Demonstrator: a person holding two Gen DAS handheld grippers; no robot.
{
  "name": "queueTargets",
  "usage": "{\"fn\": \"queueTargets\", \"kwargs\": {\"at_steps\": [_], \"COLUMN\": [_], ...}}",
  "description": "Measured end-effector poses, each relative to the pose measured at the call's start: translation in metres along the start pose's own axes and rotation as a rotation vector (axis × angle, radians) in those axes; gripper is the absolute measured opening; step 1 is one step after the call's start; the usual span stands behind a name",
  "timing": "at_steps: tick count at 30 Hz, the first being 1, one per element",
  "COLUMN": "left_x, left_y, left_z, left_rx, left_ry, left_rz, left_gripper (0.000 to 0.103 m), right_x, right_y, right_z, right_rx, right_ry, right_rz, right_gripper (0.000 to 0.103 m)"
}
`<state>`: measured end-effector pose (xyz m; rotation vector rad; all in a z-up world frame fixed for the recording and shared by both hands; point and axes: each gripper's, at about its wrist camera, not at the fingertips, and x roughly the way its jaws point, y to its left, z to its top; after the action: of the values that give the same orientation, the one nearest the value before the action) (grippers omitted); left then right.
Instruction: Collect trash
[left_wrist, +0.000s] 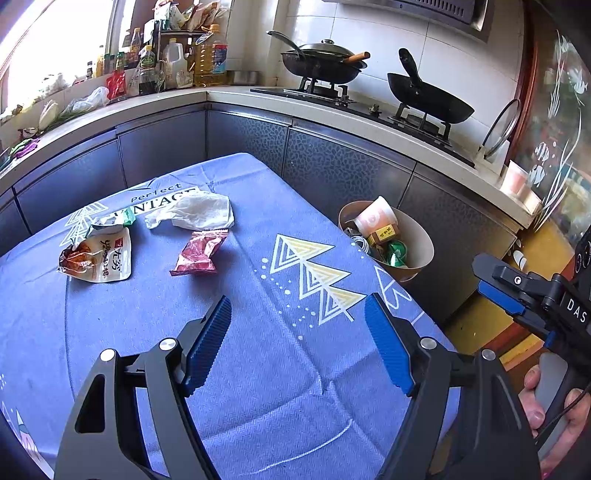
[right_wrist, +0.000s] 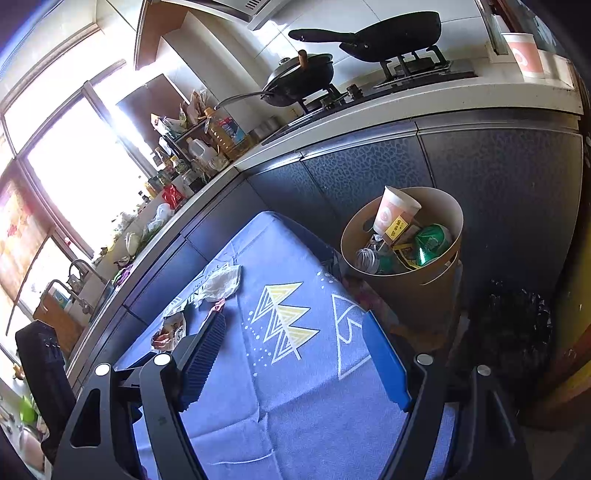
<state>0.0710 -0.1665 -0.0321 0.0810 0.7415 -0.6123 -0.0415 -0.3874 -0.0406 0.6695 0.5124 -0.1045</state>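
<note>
Trash lies on a blue tablecloth (left_wrist: 258, 350): a red snack wrapper (left_wrist: 199, 253), a crumpled white tissue (left_wrist: 195, 211), a white and orange food pouch (left_wrist: 98, 258) and a small green-edged wrapper (left_wrist: 114, 220). My left gripper (left_wrist: 297, 314) hovers open over the cloth, nearer than the red wrapper, with nothing between its fingers. My right gripper (right_wrist: 293, 328) is open too, over the table's right part, empty; it also shows at the right edge of the left wrist view (left_wrist: 495, 280). A tan waste bin (right_wrist: 424, 280) beside the table holds a paper cup (right_wrist: 393, 214), a green packet and other rubbish.
Grey cabinets and a counter run behind the table, with a gas hob and two black pans (left_wrist: 321, 62) (left_wrist: 430, 98). Bottles (left_wrist: 208, 55) crowd the counter corner. A black rubbish bag (right_wrist: 517, 325) lies on the floor right of the bin. A hand (left_wrist: 554, 406) grips the right handle.
</note>
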Motion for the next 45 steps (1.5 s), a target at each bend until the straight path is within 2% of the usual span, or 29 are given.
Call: {"fn": "queueTargets", "kwargs": {"at_steps": [29, 39, 45], "left_x": [0.000, 0.004, -0.006], "left_y": [0.018, 0.067, 0.133], "left_z": [-0.008, -0.022, -0.033], "left_rx": [-0.022, -0.109, -0.220], "left_ry": [0.010, 0.037, 0.025], "left_rz": [0.000, 0.025, 0.074], "left_gripper": [0.074, 0.074, 0.074], "right_x": [0.010, 0.031, 0.055], "right_y": [0.011, 0.029, 0.048], "right_z": [-0.001, -0.006, -0.012], "right_rx": [-0.032, -0.076, -0.130], "right_ry": [0.027, 0.066, 0.110], "right_rz": [-0.010, -0.004, 0.025], "right_gripper": [0.077, 0.077, 0.076]}}
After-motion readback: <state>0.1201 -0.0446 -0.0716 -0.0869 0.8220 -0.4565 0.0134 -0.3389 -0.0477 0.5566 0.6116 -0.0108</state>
